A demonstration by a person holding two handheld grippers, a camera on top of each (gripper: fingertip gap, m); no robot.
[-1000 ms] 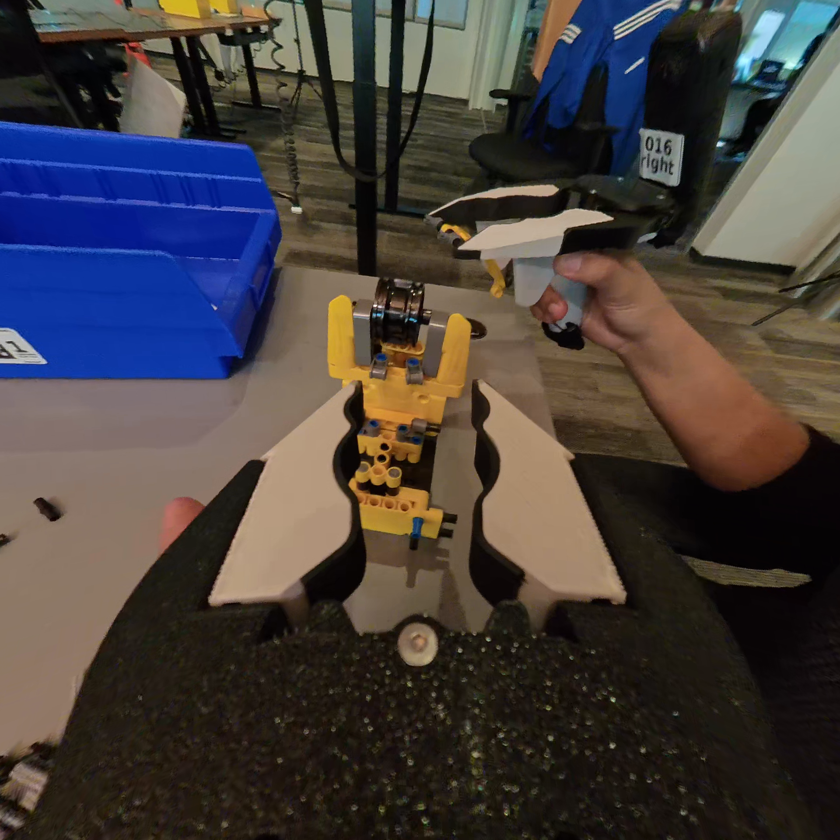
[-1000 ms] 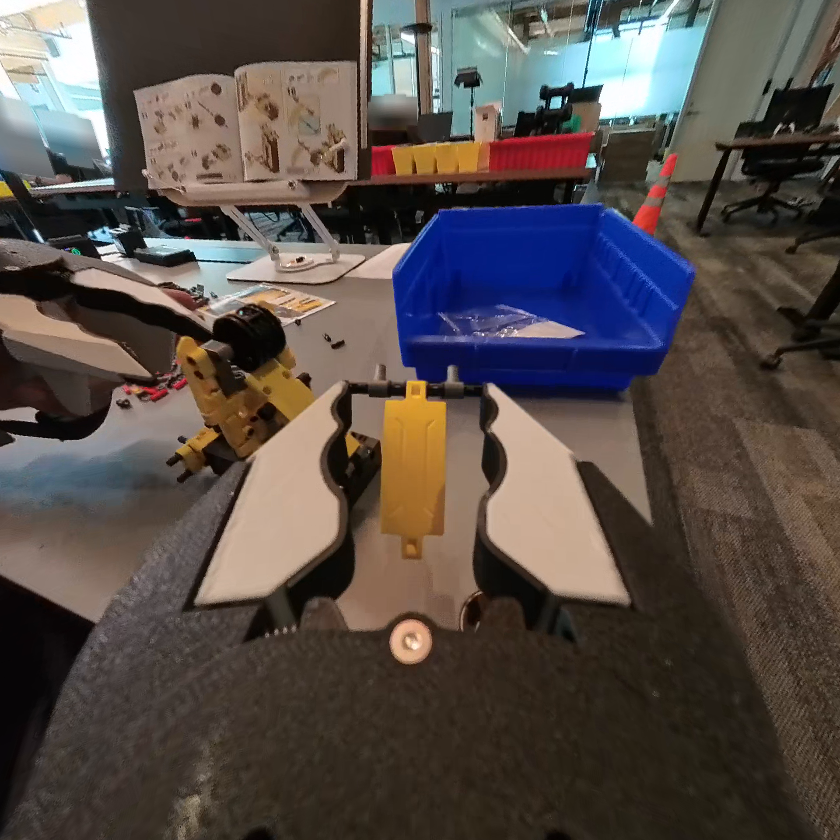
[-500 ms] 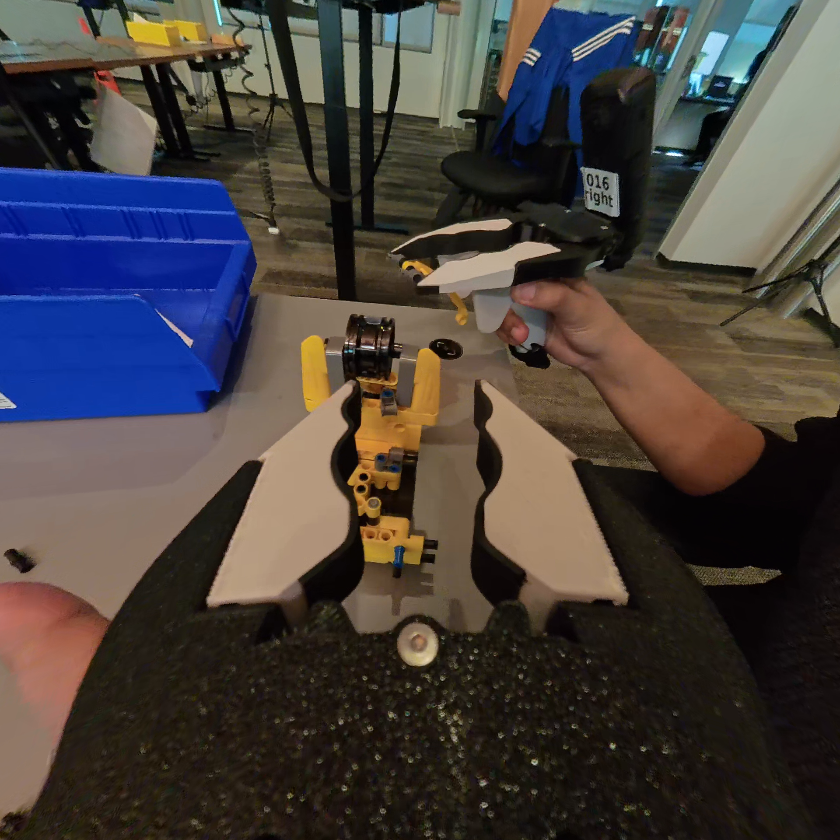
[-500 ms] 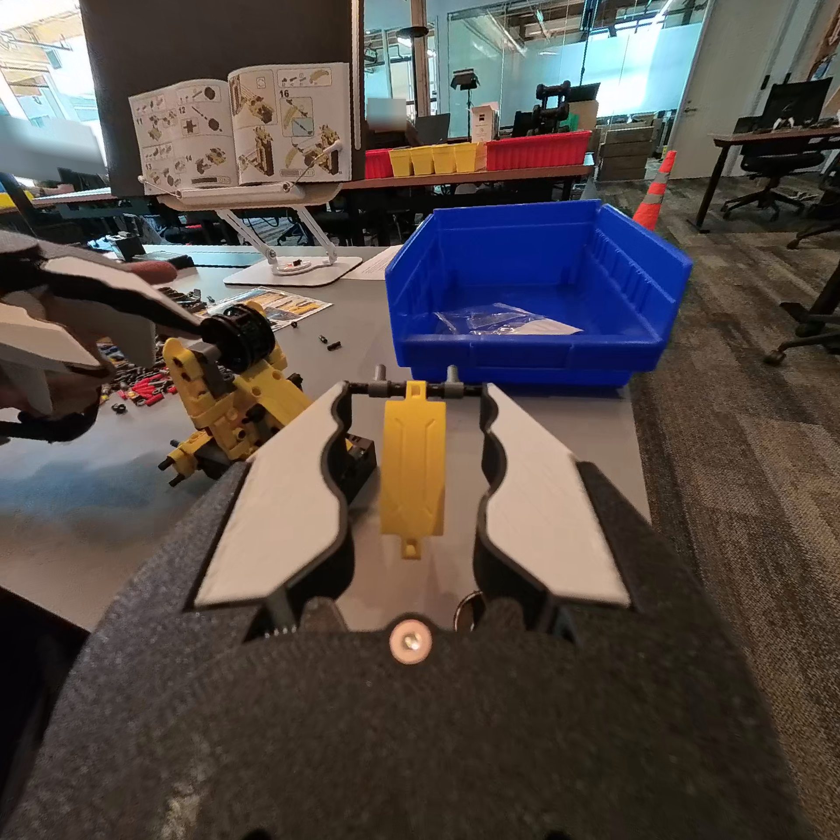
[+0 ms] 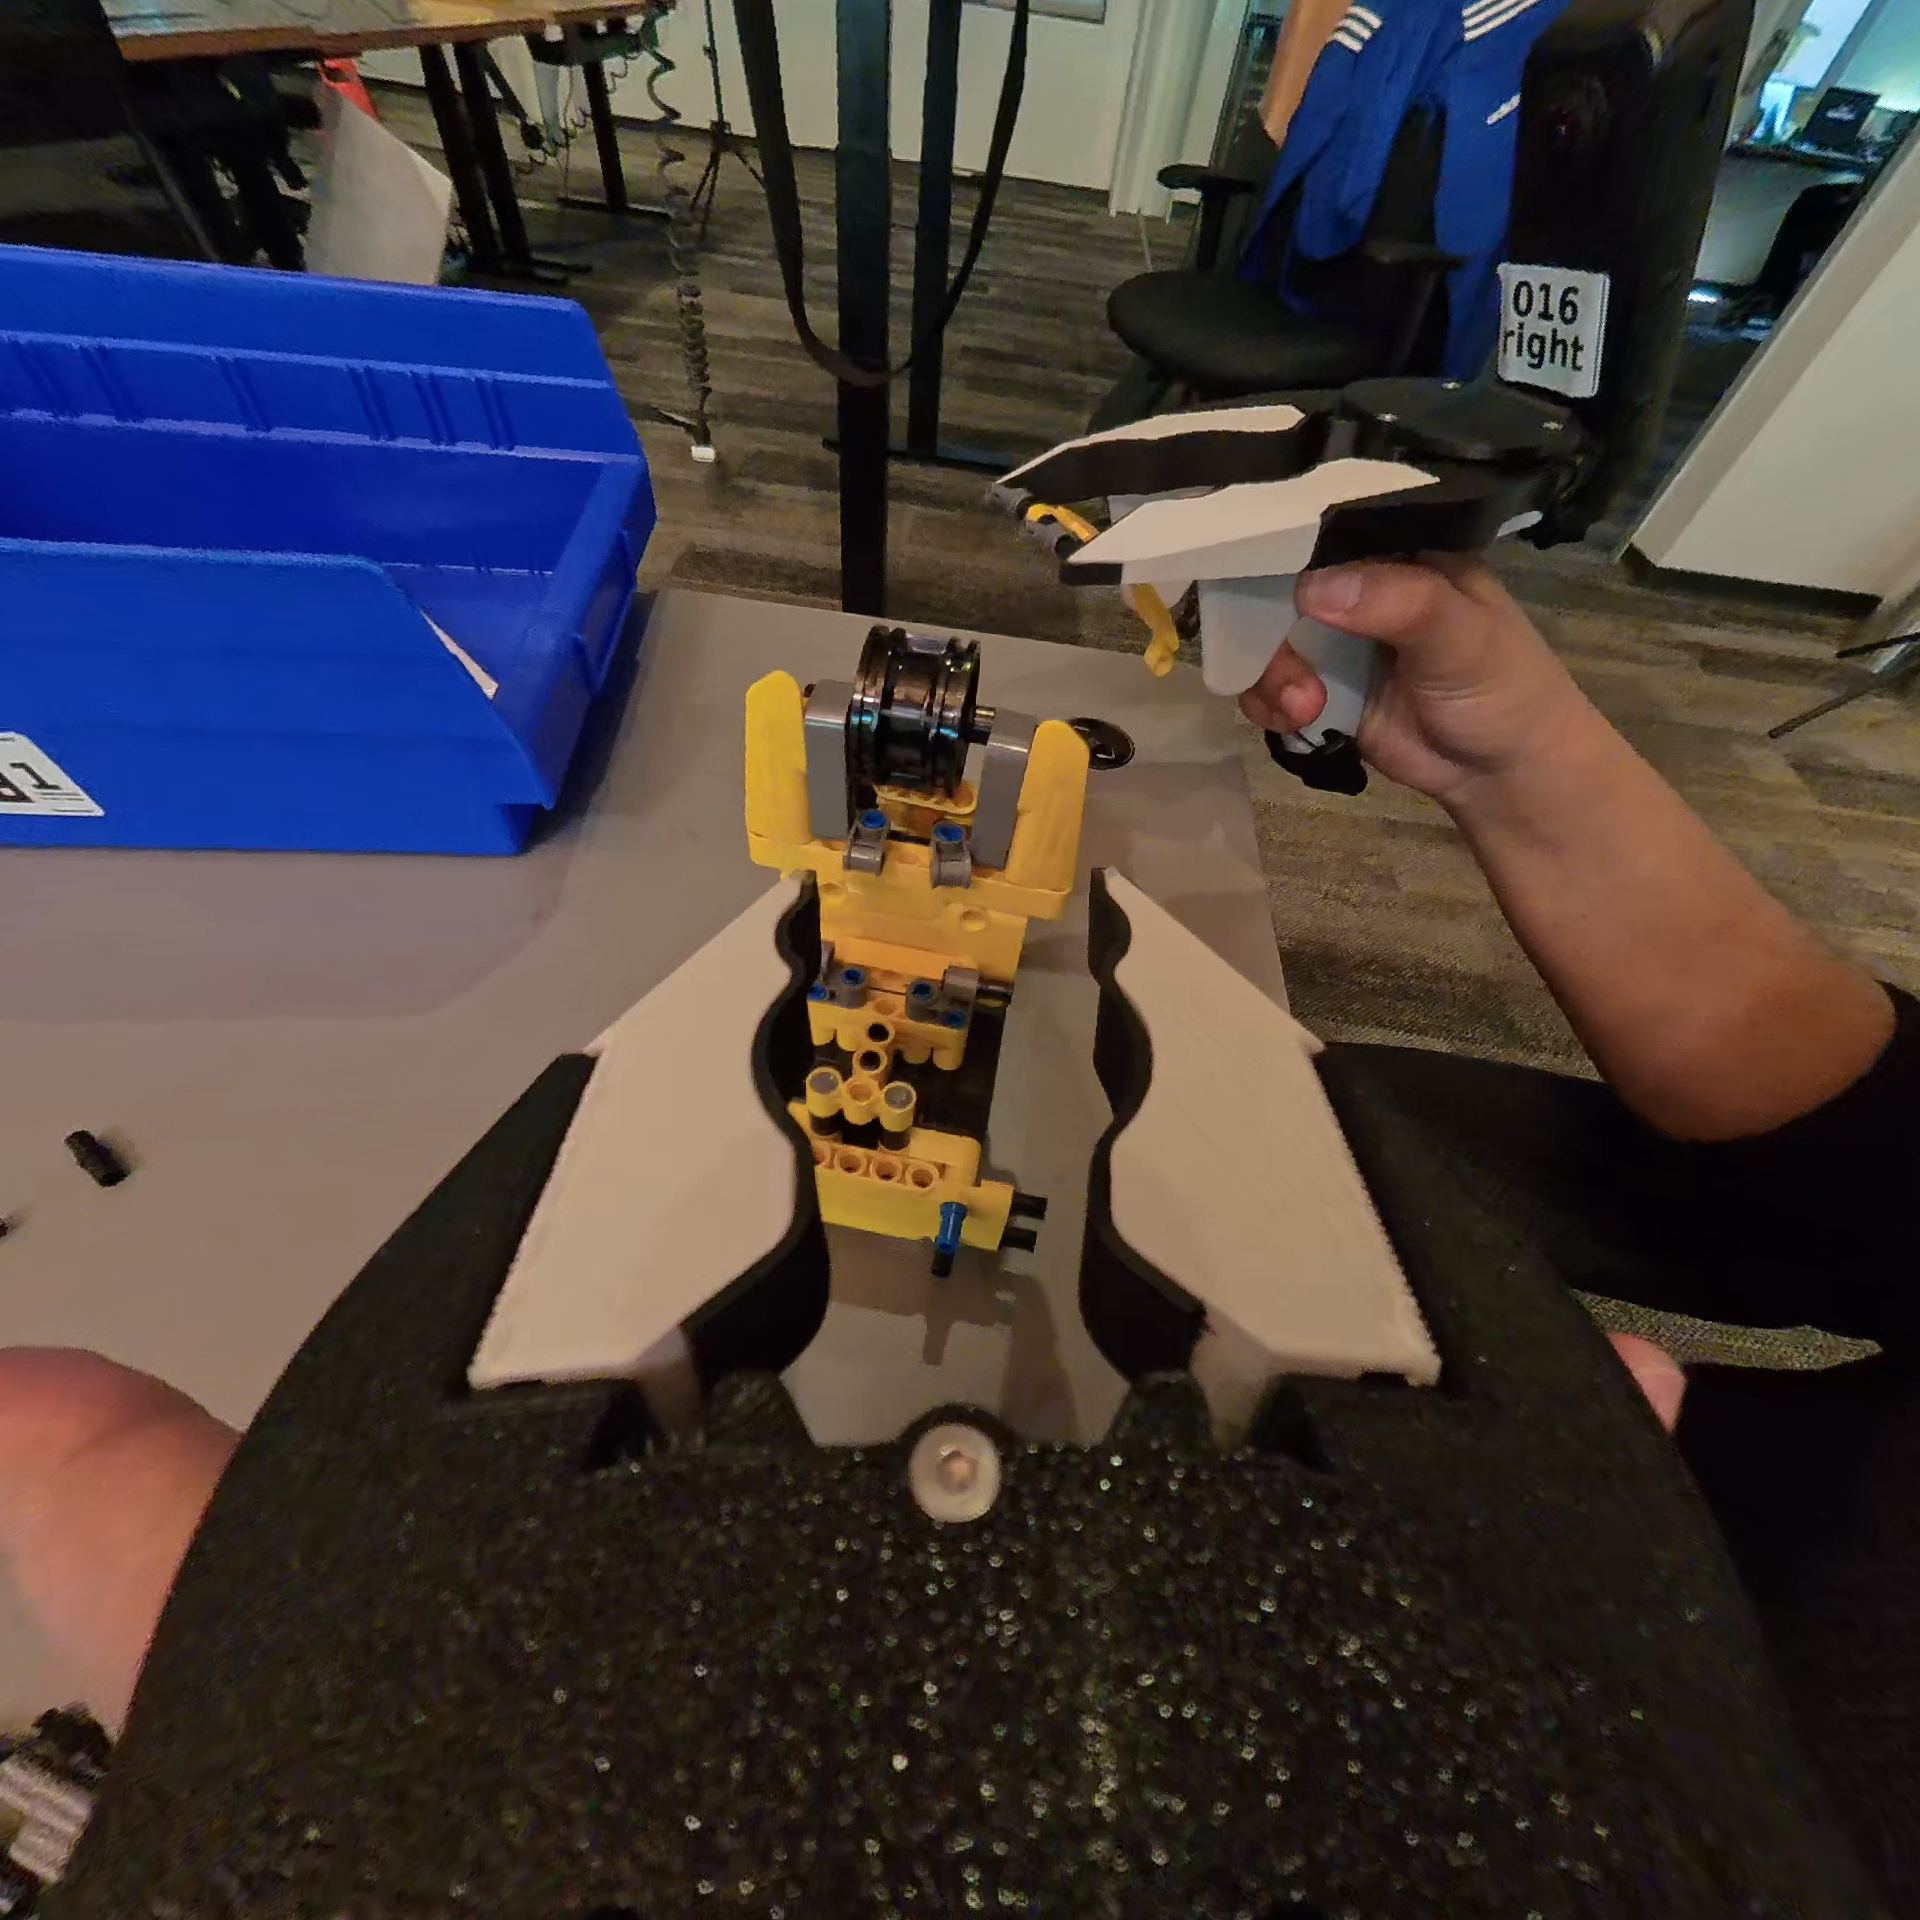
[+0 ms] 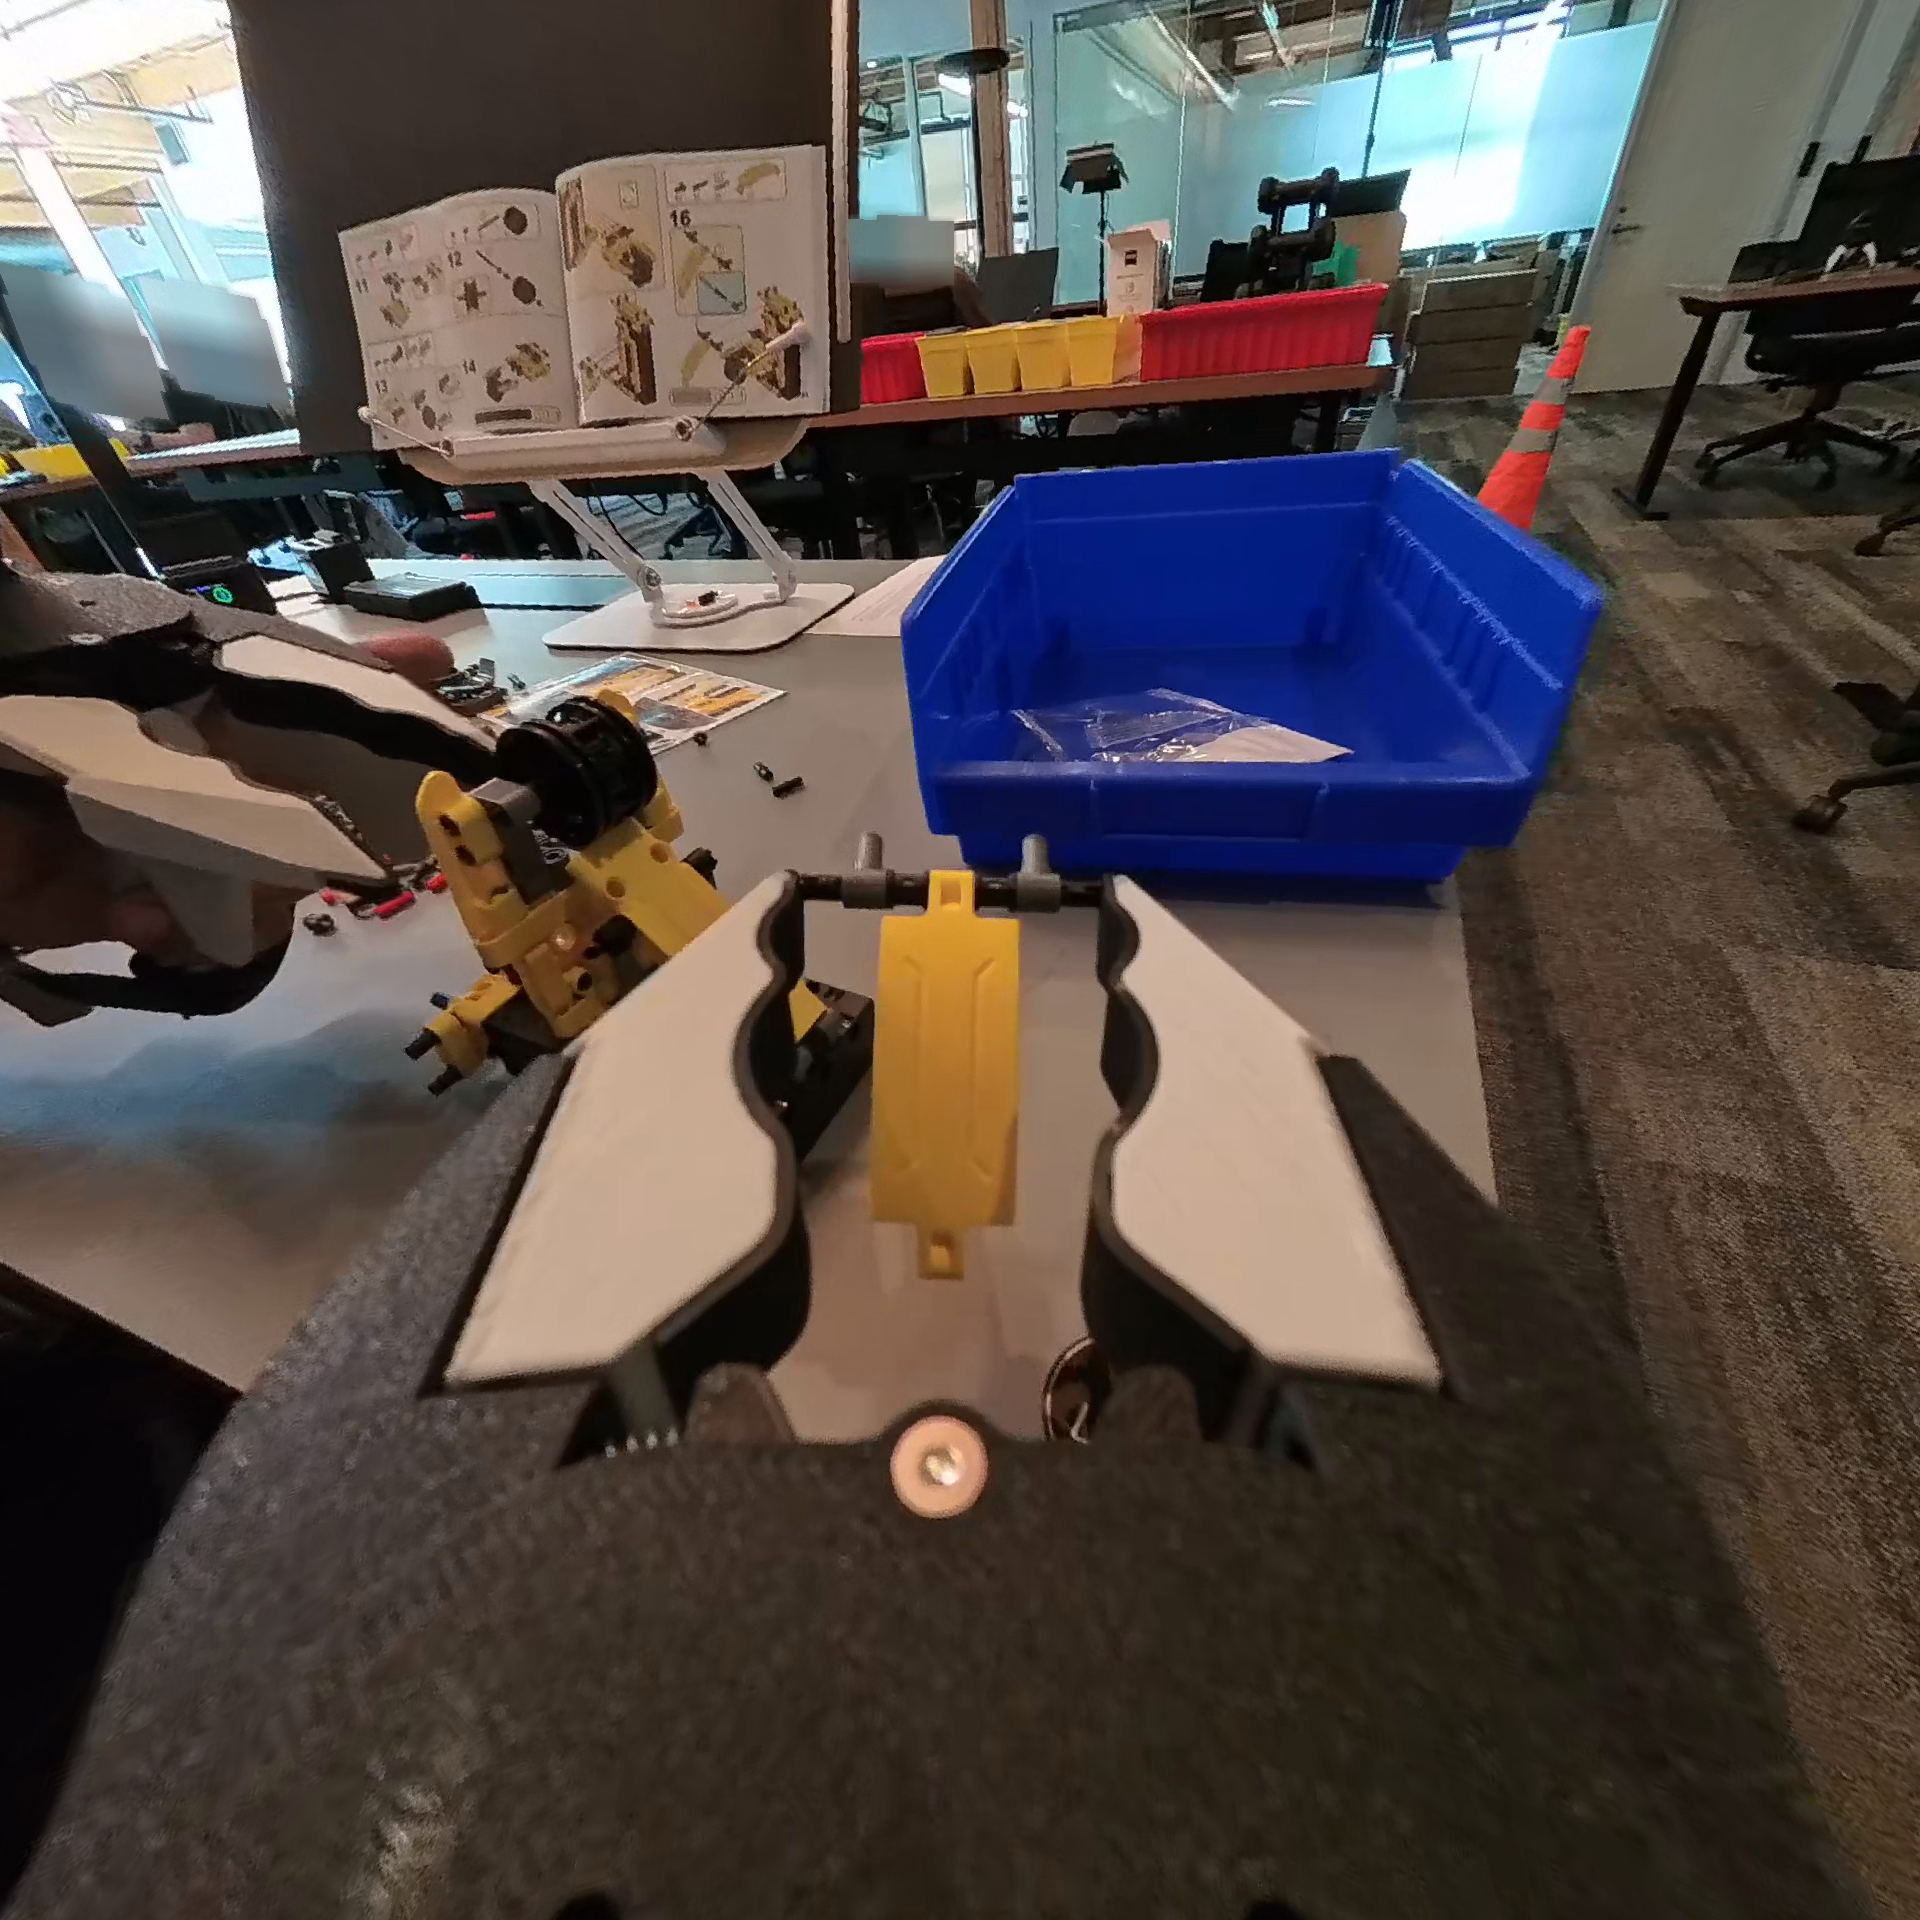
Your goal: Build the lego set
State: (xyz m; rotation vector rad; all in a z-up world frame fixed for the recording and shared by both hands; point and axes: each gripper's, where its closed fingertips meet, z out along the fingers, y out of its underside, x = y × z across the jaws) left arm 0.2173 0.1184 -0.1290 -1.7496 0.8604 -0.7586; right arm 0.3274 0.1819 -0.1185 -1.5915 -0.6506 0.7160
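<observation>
On grey worktop [image 5: 312, 987], near blue bin [image 6: 1247, 821]: yellow model [image 5: 914, 914], upright. Left gripper [image 5: 945, 894] back in close (nearer than half a second ago), jaws released, straddling model. Right gripper [image 6: 945, 883] aloft beside it, unchanged, jaws clenched on black axle [image 6: 821, 886] carrying yellow panel [image 6: 945, 1070].

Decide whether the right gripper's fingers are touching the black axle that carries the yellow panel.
Touching. The right wrist view shows the black axle spanning between the right gripper fingertips, both ends pressed against them, with the yellow panel hanging from it.
</observation>
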